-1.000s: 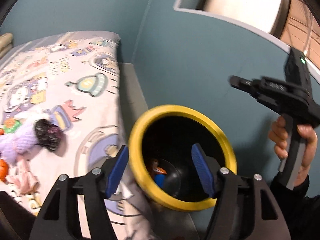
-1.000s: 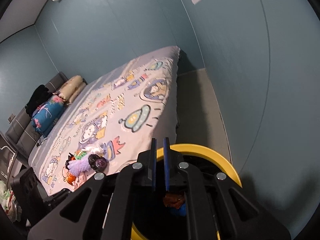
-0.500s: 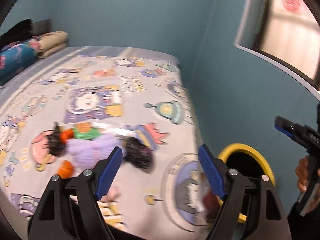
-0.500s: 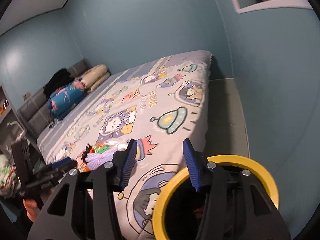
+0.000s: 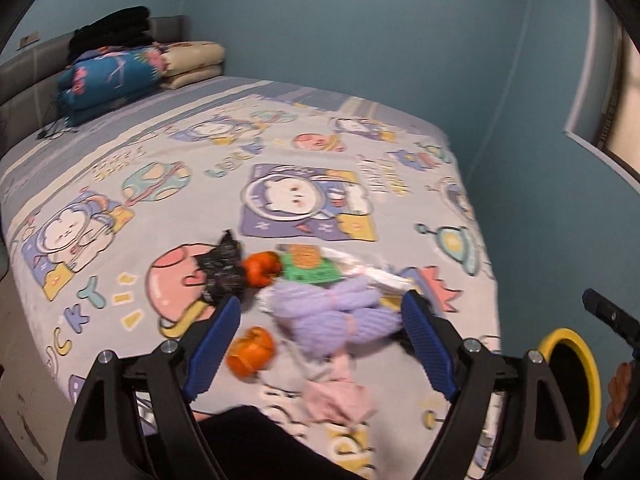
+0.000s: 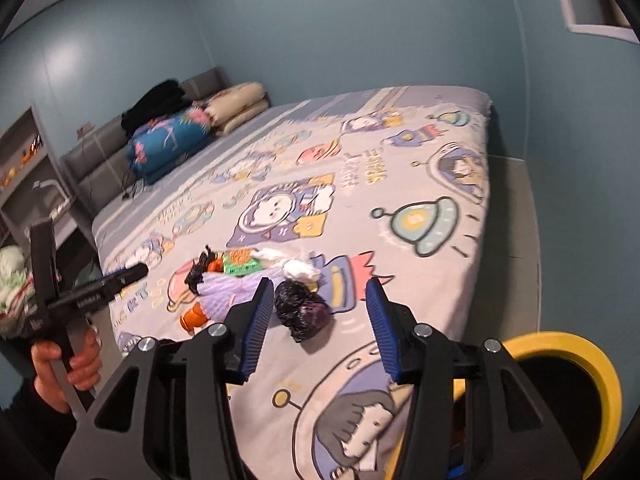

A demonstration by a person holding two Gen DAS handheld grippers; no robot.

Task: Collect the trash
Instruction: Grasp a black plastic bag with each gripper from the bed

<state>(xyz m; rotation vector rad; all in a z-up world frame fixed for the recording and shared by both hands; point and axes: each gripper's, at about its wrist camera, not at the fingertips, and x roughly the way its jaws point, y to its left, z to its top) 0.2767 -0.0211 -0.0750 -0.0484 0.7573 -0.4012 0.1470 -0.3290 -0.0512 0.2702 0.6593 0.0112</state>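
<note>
A heap of trash lies on the cartoon-print bed (image 5: 168, 152): a purple crumpled wrapper (image 5: 336, 316), two orange pieces (image 5: 251, 355), a green packet (image 5: 308, 266), a pink scrap (image 5: 340, 400) and black crumpled bags (image 5: 222, 268). My left gripper (image 5: 320, 344) is open and empty, hovering just above the purple wrapper. My right gripper (image 6: 318, 324) is open and empty, with a black crumpled bag (image 6: 302, 312) between and just beyond its fingers. The yellow-rimmed black bin (image 6: 568, 384) stands on the floor beside the bed, also in the left wrist view (image 5: 576, 384).
Folded blankets and pillows (image 5: 132, 76) are stacked at the headboard. The blue wall (image 5: 520, 160) and a narrow grey floor strip (image 6: 516, 240) run along the bed's right side. A shelf unit (image 6: 28, 168) stands at the left.
Both grippers swung away from the bin to the trash heap on the bed. The right gripper opened from shut; the left stayed open.
</note>
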